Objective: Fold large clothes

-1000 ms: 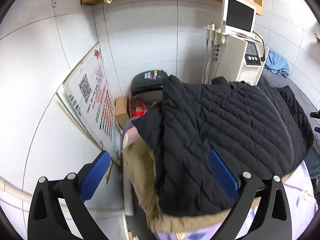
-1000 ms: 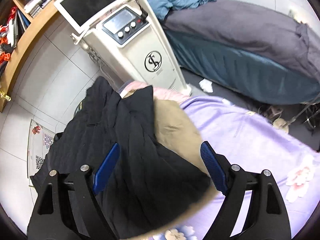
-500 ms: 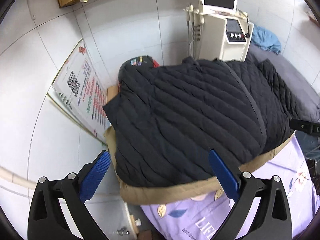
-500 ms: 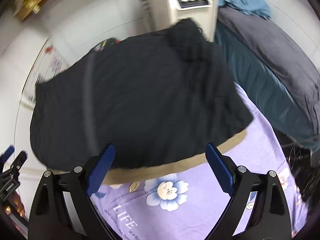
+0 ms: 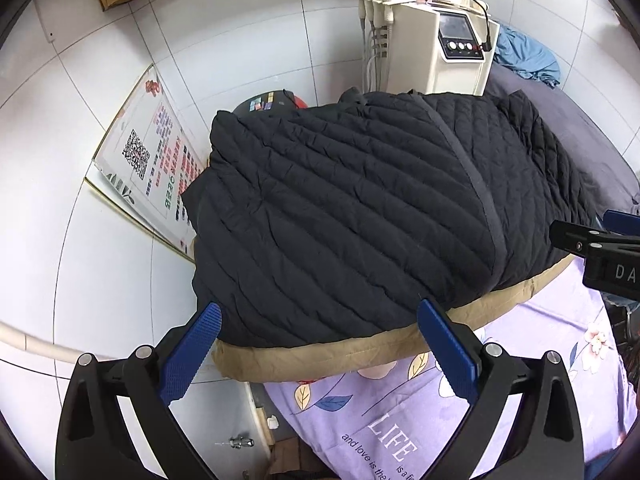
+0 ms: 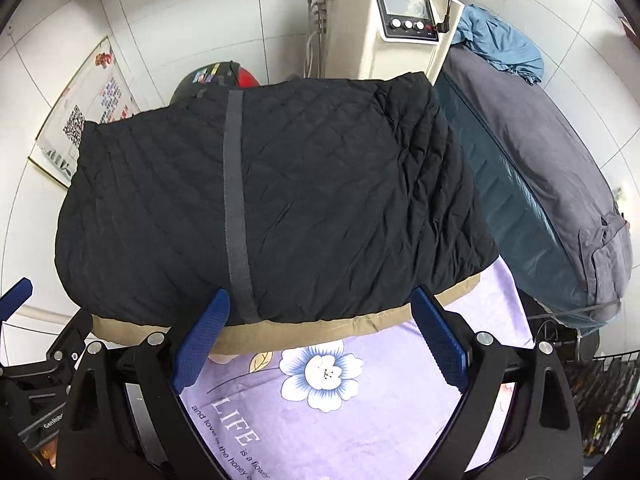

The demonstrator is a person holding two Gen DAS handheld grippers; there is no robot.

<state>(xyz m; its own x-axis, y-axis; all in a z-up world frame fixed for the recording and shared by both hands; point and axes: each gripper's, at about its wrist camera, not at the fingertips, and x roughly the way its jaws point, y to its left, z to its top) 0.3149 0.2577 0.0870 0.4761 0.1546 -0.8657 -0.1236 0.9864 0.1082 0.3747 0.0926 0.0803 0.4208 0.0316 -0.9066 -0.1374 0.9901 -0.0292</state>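
Observation:
A large black quilted jacket with a tan outer edge lies folded flat on a purple flowered sheet; it also shows in the right wrist view, with a grey strip running down it. My left gripper is open and empty, just in front of the jacket's near tan hem. My right gripper is open and empty, at the same hem further right. The right gripper also shows at the right edge of the left wrist view.
A white machine with a screen stands behind the jacket. A framed poster leans on the tiled wall at left. A bed with a grey cover runs along the right. A dark helmet sits behind the jacket.
The jacket went from bunched and half-lifted to lying flat and folded. Both grippers drew back from it toward its near hem and stayed open.

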